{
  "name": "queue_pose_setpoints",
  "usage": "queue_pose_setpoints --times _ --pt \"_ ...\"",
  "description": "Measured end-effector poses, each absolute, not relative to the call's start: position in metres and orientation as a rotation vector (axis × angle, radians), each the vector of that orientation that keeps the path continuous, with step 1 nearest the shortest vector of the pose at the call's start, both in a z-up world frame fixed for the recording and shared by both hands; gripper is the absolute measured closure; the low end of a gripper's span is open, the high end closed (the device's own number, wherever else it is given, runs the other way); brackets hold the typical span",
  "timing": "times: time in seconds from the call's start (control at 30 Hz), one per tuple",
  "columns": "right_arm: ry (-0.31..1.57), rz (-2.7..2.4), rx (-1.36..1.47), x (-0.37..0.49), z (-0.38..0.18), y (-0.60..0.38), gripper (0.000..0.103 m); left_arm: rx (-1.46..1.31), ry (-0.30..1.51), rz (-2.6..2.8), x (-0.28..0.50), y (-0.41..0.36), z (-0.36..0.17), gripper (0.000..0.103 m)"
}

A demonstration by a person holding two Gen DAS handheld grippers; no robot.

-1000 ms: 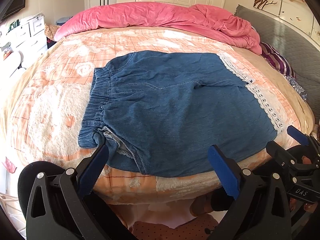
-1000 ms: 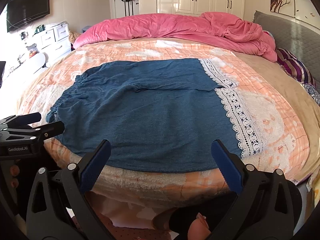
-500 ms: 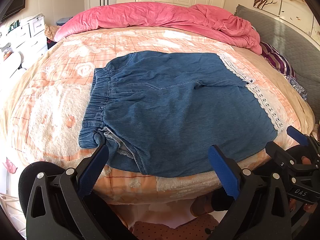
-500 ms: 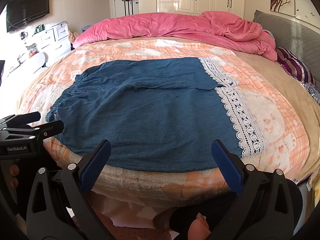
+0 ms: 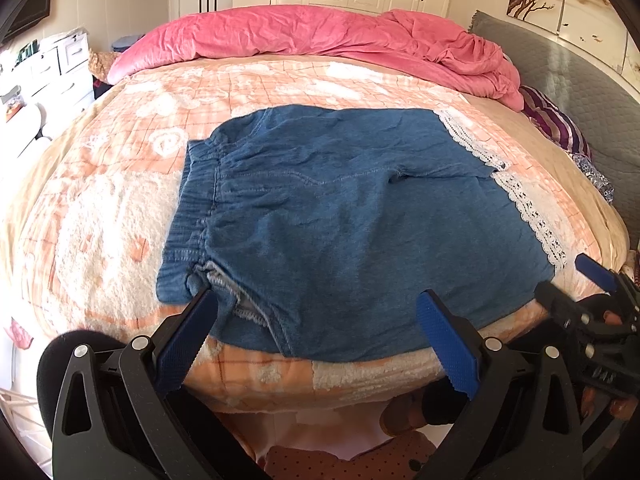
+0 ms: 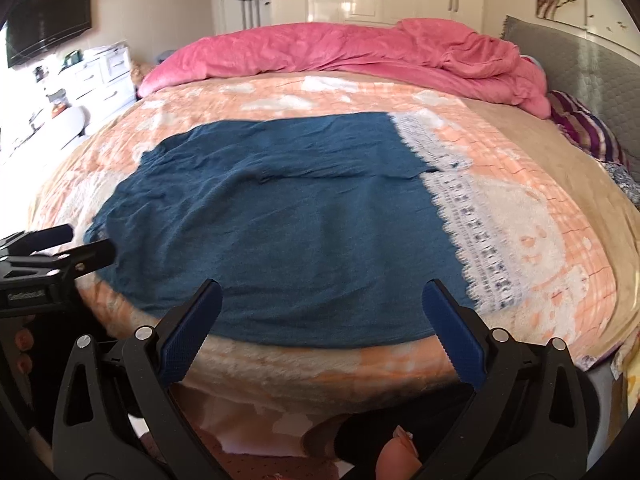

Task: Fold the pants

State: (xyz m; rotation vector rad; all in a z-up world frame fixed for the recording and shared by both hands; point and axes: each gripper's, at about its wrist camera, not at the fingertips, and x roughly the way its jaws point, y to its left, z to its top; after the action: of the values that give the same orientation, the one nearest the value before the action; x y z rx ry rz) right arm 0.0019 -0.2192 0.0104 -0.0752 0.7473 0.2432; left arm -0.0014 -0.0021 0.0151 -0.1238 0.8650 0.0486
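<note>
Blue denim pants (image 5: 340,220) with an elastic waistband (image 5: 196,200) on the left and white lace hems (image 5: 528,216) on the right lie spread flat on the bed. My left gripper (image 5: 316,312) hangs open at the near edge, by the waistband's near corner, with nothing between its fingers. In the right wrist view the same pants (image 6: 288,220) fill the middle, the lace hem (image 6: 476,240) to the right. My right gripper (image 6: 320,300) is open over the pants' near edge and holds nothing. Each gripper shows at the side of the other's view.
A peach and white fleece blanket (image 5: 100,220) covers the bed. A rumpled pink duvet (image 5: 320,36) lies along the far side. Striped pillows (image 5: 560,128) and a grey headboard (image 5: 580,80) are to the right, white drawers (image 6: 100,76) to the left. A foot (image 6: 396,456) shows below.
The right wrist view has shifted forward slightly and is blurred, so my right gripper is moving towards the pants. The left gripper has barely moved. The pants lie as before.
</note>
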Motion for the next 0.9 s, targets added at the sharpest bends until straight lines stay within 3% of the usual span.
queue_pose_setpoints --times 0.33,0.57,0.9 --pt "0.779 0.161 -0.037 0.042 0.024 -0.266 0.008 -0.123 0.872 0.036 0.026 0.002 0.015 0.004" --pt "0.797 0.148 -0.068 0.102 0.039 -0.303 0.008 -0.169 0.895 0.146 0.056 0.052 0.014 0.004" --pt "1.031 0.142 -0.030 0.222 -0.018 -0.345 0.008 -0.185 0.950 0.168 0.105 0.103 -0.003 0.004"
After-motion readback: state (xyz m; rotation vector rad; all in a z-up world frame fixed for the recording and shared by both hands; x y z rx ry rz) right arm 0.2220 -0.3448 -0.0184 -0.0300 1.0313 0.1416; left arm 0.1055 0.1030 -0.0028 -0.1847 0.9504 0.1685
